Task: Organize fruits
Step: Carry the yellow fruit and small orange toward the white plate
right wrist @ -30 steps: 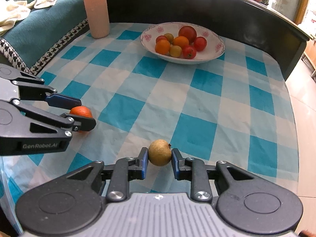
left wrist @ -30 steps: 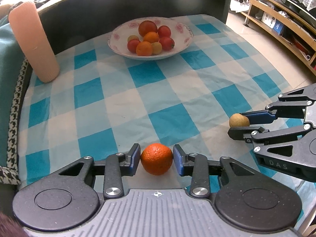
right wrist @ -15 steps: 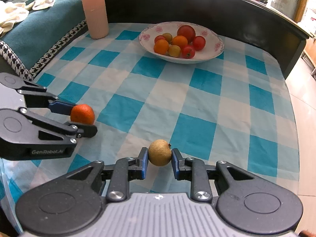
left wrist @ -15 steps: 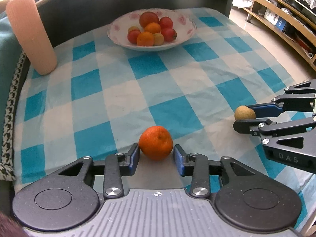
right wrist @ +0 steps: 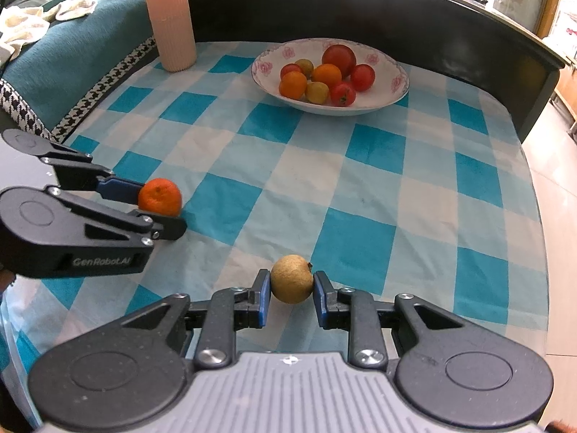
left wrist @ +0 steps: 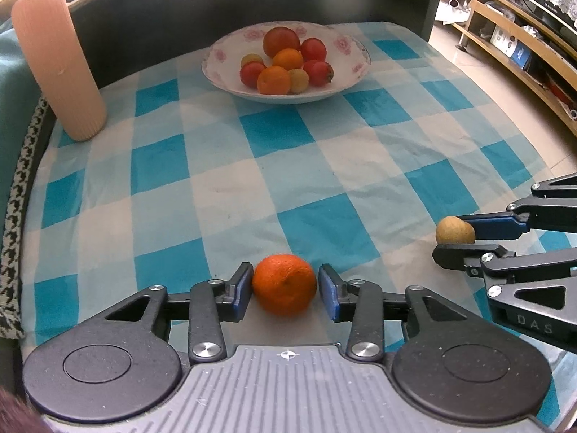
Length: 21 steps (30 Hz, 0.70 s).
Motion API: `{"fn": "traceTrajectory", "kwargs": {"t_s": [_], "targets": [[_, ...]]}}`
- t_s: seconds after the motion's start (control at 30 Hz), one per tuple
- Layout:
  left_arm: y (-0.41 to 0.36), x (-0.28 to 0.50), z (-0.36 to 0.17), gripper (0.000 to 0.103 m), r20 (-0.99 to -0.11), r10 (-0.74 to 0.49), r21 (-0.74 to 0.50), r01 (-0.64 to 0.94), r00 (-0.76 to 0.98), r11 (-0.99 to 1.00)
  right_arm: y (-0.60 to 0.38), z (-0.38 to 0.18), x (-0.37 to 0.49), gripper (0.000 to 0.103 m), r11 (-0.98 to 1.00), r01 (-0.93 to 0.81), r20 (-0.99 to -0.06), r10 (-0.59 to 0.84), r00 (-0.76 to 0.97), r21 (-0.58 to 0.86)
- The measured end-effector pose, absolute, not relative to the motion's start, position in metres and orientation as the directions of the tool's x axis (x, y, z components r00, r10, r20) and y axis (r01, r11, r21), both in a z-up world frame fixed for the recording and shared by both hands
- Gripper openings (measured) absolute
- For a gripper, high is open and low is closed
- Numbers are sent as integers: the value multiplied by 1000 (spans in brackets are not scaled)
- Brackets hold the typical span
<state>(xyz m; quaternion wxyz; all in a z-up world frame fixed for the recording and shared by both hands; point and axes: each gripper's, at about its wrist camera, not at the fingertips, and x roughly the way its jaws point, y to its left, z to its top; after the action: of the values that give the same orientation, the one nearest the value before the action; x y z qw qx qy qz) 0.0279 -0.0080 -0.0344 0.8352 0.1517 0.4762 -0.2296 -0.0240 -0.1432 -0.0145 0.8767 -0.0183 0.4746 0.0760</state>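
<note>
An orange mandarin (left wrist: 284, 284) lies on the checked cloth between the pads of my left gripper (left wrist: 285, 274). Its jaws are opening, and a thin gap shows at the right pad. From the right wrist view the mandarin (right wrist: 159, 196) sits at the tips of the left gripper (right wrist: 160, 209). My right gripper (right wrist: 292, 277) is shut on a small brown round fruit (right wrist: 292, 278) low over the cloth. The left wrist view has that fruit (left wrist: 455, 230) at its right edge, in the right gripper (left wrist: 450, 238). A white flowered bowl (left wrist: 360, 57) with several red, orange and yellow fruits stands at the far side.
A tall pink ribbed cylinder (left wrist: 57, 57) stands at the far left corner, next to a teal cushion (right wrist: 72, 57). A dark raised rim (right wrist: 360, 7) runs behind the bowl (right wrist: 400, 83). The table drops off to the floor on the right.
The left gripper's jaws have widened a little around the mandarin, which now sits further out toward the fingertips. The right gripper and its brown fruit have not moved.
</note>
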Motion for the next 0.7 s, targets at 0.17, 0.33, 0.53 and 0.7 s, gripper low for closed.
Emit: {"fn": "traceTrajectory", "kwargs": {"t_s": [0.17,0.33,0.53,0.7], "targets": [[-7,22,-33,46,-865,-231,52,537,446,842,-143,-15,-24,41,988,-151,-835,117,538,41],[-8,24,-33,44,-864,-234,44,530,445,847,-143,-14,-23,41,988,-151,-832,117,542,41],[-10,25,-24,44,-852,-257,30,533,455,846,-142,-9,-22,41,988,-149,-823,117,557,40],[-15,32,-14,44,-840,-267,24,523,473,852,-145,0,-13,41,990,-136,-810,118,575,47]]}}
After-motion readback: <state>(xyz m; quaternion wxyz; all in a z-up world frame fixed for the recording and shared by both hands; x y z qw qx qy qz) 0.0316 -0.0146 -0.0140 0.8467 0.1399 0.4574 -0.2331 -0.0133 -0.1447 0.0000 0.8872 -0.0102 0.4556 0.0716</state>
